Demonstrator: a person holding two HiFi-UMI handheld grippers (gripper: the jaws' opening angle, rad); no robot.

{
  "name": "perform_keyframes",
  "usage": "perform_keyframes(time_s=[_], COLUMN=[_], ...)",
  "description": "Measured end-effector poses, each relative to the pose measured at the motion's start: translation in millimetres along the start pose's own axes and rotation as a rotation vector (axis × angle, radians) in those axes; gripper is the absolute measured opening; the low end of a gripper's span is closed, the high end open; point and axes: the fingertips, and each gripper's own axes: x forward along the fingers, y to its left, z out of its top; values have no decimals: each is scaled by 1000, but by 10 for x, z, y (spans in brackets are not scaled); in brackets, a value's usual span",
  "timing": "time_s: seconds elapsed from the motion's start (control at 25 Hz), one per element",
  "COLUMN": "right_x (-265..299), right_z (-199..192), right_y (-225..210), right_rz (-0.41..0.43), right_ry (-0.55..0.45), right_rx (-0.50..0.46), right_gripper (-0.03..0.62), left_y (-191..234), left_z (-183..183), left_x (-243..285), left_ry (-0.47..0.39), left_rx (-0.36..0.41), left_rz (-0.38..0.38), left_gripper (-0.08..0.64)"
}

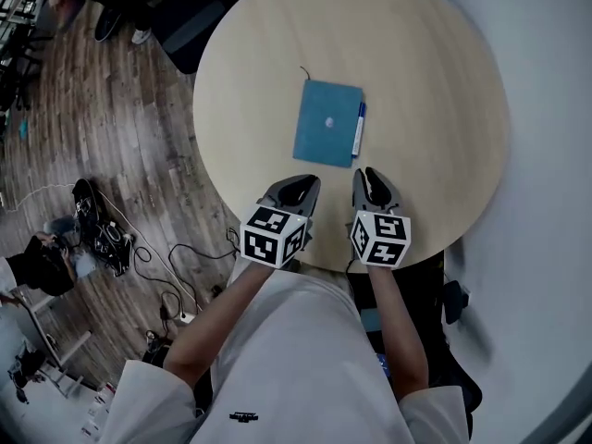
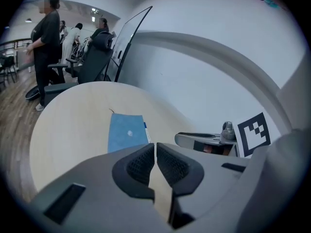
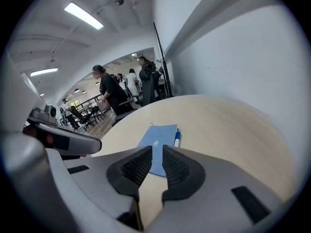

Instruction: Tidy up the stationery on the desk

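Observation:
A blue notebook (image 1: 326, 123) lies flat in the middle of the round wooden table (image 1: 435, 81), with a small white object (image 1: 328, 121) on its cover. A white pen with a blue cap (image 1: 358, 128) lies along the notebook's right edge. My left gripper (image 1: 301, 181) and right gripper (image 1: 368, 174) hover side by side over the table's near edge, short of the notebook. Both are shut with nothing between the jaws. The left gripper view shows the notebook (image 2: 127, 132) and pen (image 2: 146, 130) ahead of my left gripper (image 2: 155, 147). In the right gripper view the notebook (image 3: 161, 134) and pen (image 3: 177, 139) lie beyond my right gripper (image 3: 157, 149).
Cables and dark bags (image 1: 97, 229) lie on the wooden floor left of the table. A dark chair (image 1: 185, 26) stands at the table's far left side. People (image 2: 46, 42) stand well beyond the table. A pale curved wall (image 1: 555, 155) runs along the right.

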Motion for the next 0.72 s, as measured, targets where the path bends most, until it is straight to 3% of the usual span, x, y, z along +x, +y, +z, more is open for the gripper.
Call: perform_keyframes(time_s=[0.4, 0.72], right_x=[-868, -1509], right_z=[107, 261], right_y=[356, 572], right_rz=[18, 4], right_ry=[-109, -204], right_rx=[-109, -119], right_gripper=[70, 49], left_y=[-421, -786], left_z=[94, 143], left_x=[-768, -1195], left_ry=[-109, -161], left_rx=[96, 192], left_rz=[37, -18], left_gripper=[29, 29])
